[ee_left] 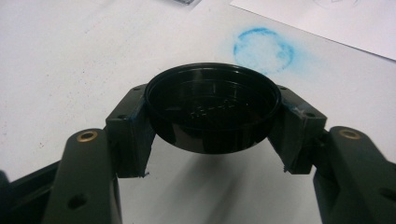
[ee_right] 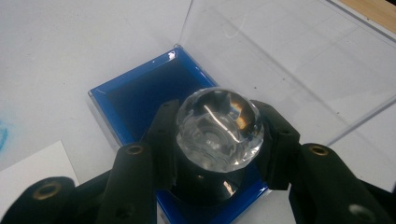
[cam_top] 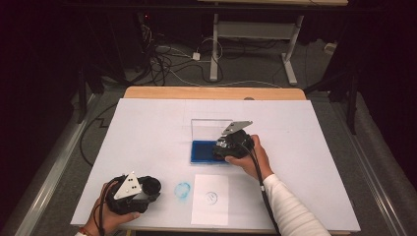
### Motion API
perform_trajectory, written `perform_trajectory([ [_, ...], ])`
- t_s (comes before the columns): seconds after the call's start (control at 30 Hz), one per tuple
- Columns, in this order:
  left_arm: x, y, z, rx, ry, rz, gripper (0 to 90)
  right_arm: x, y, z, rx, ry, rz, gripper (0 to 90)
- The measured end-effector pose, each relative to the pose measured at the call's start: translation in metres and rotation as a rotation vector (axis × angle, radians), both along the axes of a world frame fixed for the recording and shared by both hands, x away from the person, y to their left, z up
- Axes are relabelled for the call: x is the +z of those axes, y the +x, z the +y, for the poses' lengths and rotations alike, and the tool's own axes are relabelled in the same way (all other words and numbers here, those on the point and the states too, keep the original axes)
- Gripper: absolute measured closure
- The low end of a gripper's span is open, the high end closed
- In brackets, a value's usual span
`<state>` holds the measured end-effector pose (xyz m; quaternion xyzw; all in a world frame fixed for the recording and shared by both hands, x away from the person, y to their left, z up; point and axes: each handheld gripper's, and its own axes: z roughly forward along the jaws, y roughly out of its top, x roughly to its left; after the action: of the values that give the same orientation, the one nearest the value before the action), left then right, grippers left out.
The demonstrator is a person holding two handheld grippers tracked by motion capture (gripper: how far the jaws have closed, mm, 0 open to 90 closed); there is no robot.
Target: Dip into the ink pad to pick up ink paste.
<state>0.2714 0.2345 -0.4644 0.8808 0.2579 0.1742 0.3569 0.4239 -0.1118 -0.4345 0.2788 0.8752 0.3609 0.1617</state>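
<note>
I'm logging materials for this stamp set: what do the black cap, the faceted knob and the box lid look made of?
Black cap: glossy moulded plastic, judging by soft highlights on its thin rim. Faceted knob: clear glass or acrylic, since cut facets catch light; which one is unclear. Box lid: transparent hard plastic, probably, as the white surface shows through it and its edges glint.

Black round cap (ee_left: 212, 107), glossy, between black left claw (ee_left: 212, 135) jaws with brass-coloured rivets. Smudged blue ring stain (cam_top: 183, 190) on white desk (cam_top: 147, 132) cover; wood-toned desk edge beyond. Clear faceted knob (ee_right: 219, 128) on black base over blue ink pad (ee_right: 140, 100), clear lid (ee_right: 289, 60) upright. White paper sheet (cam_top: 210, 199) bears faint round mark. White sleeve (cam_top: 290, 209).
</note>
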Motion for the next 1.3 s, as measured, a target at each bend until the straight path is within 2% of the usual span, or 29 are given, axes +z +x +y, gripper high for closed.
perform_trajectory([
  [0.13,0.0,0.0,0.0,-0.002,0.002,0.002,36.5,-0.001,-0.006,0.005,0.007,-0.043,-0.045,56.9],
  [0.4,0.0,0.0,0.0,-0.002,0.003,0.002,36.5,-0.002,-0.002,-0.001,0.003,-0.004,-0.02,57.0],
  [0.5,0.0,0.0,0.0,-0.002,0.002,0.002,36.5,-0.002,-0.003,0.001,0.006,-0.02,-0.03,56.9],
  [0.57,0.0,-0.001,-0.001,-0.002,0.001,0.001,36.5,-0.001,-0.007,0.006,0.002,-0.058,-0.052,56.9],
  [0.67,0.0,0.0,-0.001,-0.003,0.001,0.001,36.5,-0.001,-0.009,0.009,-0.003,-0.084,-0.07,56.9],
  [0.87,0.0,0.0,-0.001,-0.001,-0.003,0.002,36.5,-0.001,-0.008,0.007,-0.004,-0.083,-0.067,57.0],
  [1.03,0.0,0.0,0.0,0.002,-0.005,0.007,36.5,-0.001,-0.009,0.003,-0.013,-0.043,-0.061,57.0],
  [1.17,0.0,0.001,0.0,0.01,-0.004,0.006,36.5,0.0,-0.006,-0.004,-0.017,0.014,-0.045,57.0],
  [1.3,0.0,0.001,0.0,0.012,-0.003,0.004,36.5,0.009,-0.012,-0.01,-0.012,0.065,-0.067,57.0],
])
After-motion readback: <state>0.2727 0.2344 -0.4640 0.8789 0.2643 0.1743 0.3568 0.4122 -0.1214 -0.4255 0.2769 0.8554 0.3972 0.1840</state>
